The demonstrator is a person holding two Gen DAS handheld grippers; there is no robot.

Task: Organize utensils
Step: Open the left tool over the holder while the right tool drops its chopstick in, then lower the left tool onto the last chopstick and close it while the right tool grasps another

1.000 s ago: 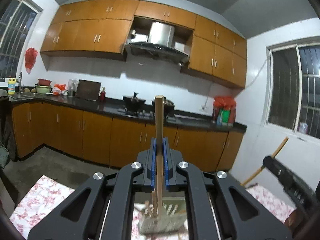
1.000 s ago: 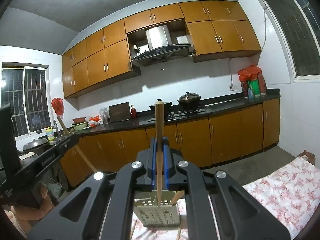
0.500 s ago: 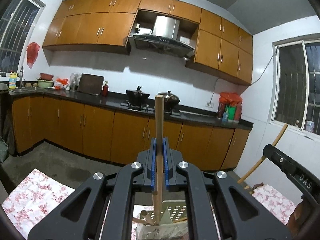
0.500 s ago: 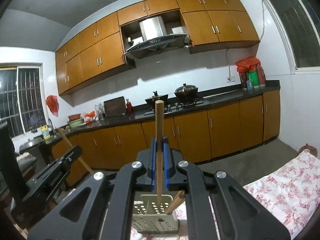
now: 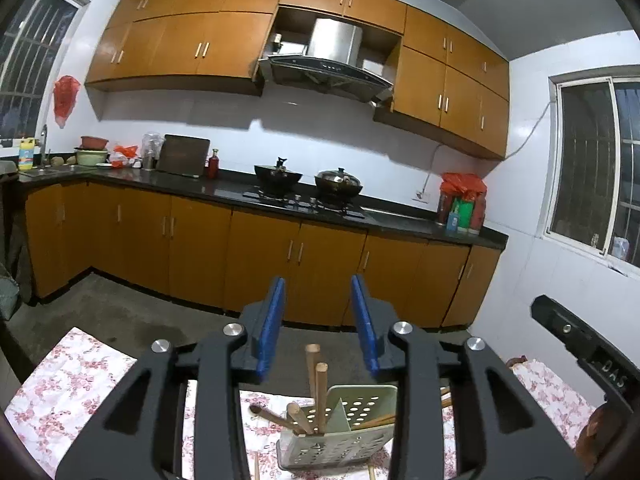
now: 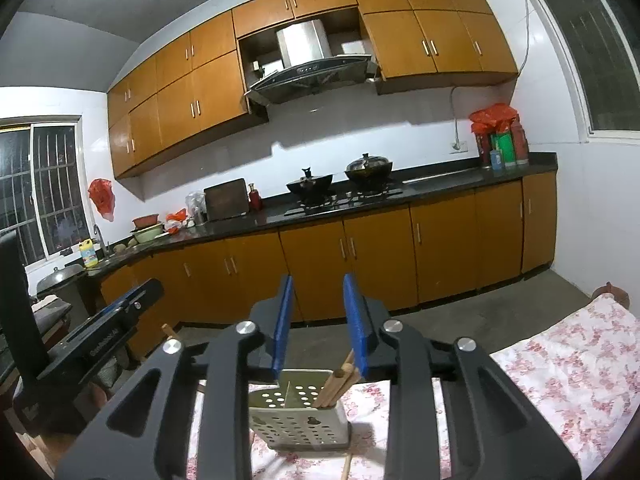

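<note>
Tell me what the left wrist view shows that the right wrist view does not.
Only the left wrist view shows wooden sticks in the holder's left compartment. Only the right wrist view shows sticks leaning in the right compartment, with the left one seeming empty. Both show the perforated utensil holder on the floral cloth, and open blue-padded jaws.

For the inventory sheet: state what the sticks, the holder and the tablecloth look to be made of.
Sticks: likely wood or bamboo, unfinished; pale tan, matte, round-cut ends.
Holder: looks like moulded plastic; pale cream-green, smooth, perforated walls with a divider inside.
Tablecloth: probably fabric, though a printed plastic sheet can't be ruled out; white with pink floral print, draping at the table edge.
</note>
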